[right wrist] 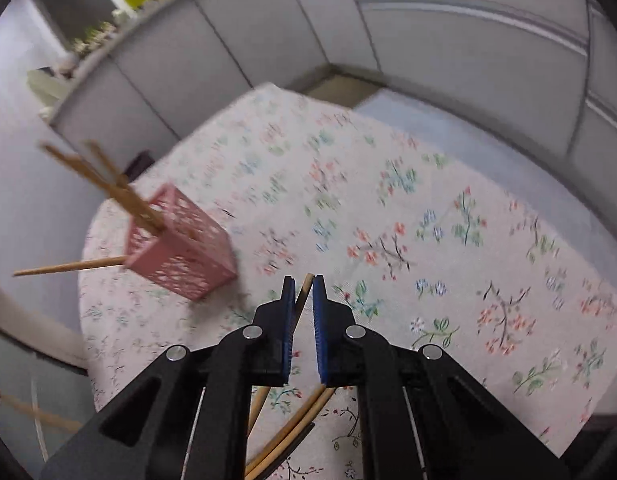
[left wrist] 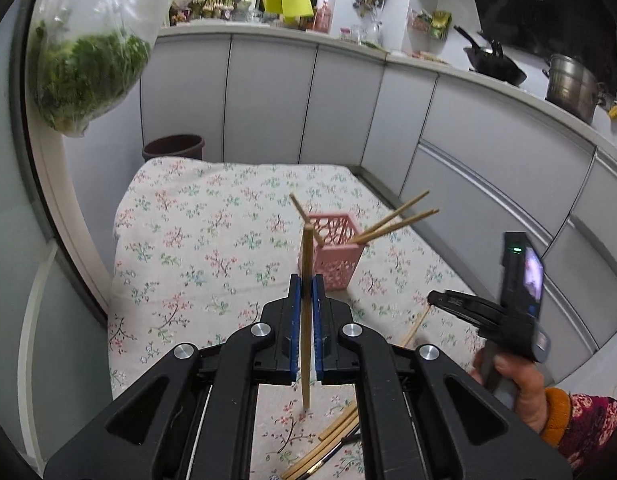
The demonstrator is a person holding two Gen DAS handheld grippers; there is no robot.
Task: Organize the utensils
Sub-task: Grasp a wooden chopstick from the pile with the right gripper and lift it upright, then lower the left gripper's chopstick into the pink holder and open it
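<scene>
While left gripper (left wrist: 307,286) pinches upright chopstick (left wrist: 307,264), only rt view shows right gripper (right wrist: 304,286) clamping slanted chopstick (right wrist: 304,292)

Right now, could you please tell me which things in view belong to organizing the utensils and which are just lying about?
Belongs to the job:
- pink perforated plastic holder with wooden chopsticks inside
- chopstick in left gripper
- chopstick in right gripper
- loose chopsticks on the floral cloth

Just lying about:
- clear bag of greens
- dark bin
- black wok
- metal pot
</scene>
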